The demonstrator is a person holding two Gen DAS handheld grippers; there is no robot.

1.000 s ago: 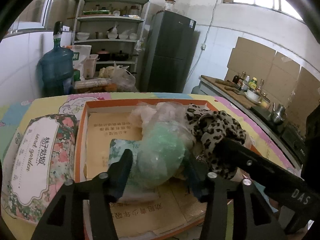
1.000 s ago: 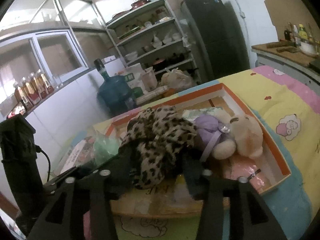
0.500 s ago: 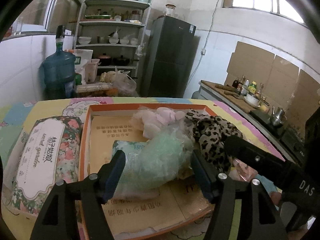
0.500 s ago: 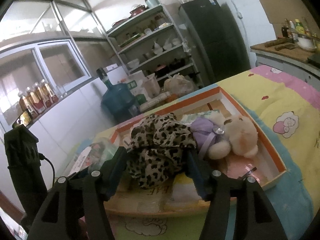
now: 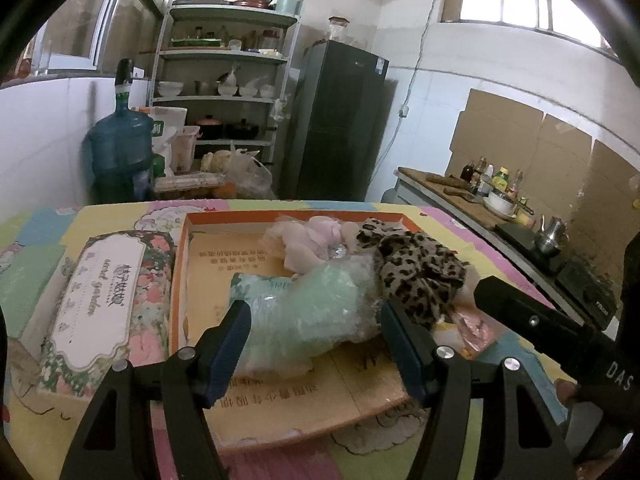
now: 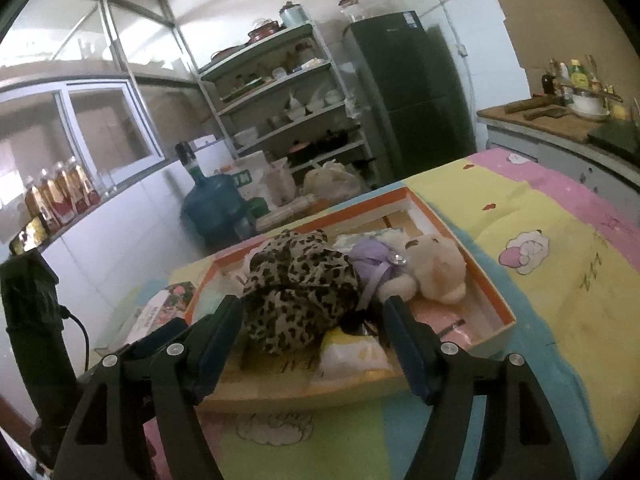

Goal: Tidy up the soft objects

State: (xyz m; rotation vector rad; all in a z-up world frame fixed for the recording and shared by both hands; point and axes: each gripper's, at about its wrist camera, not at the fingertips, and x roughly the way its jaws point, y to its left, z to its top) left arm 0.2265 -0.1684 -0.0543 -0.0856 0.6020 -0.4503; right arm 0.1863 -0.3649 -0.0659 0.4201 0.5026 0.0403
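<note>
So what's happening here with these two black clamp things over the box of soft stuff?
A person is sorting soft things into an orange-rimmed box. The left tongs have just let go of a green plastic-wrapped bundle, which now lies in the box between their open fingers. The right tongs have just opened off a leopard-print cloth, beside a plush bear.

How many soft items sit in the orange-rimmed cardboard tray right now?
At least 3: green plastic-wrapped bundle at front left, leopard-print fabric in the middle, cream teddy bear in purple on the right. Others may be hidden.
</note>
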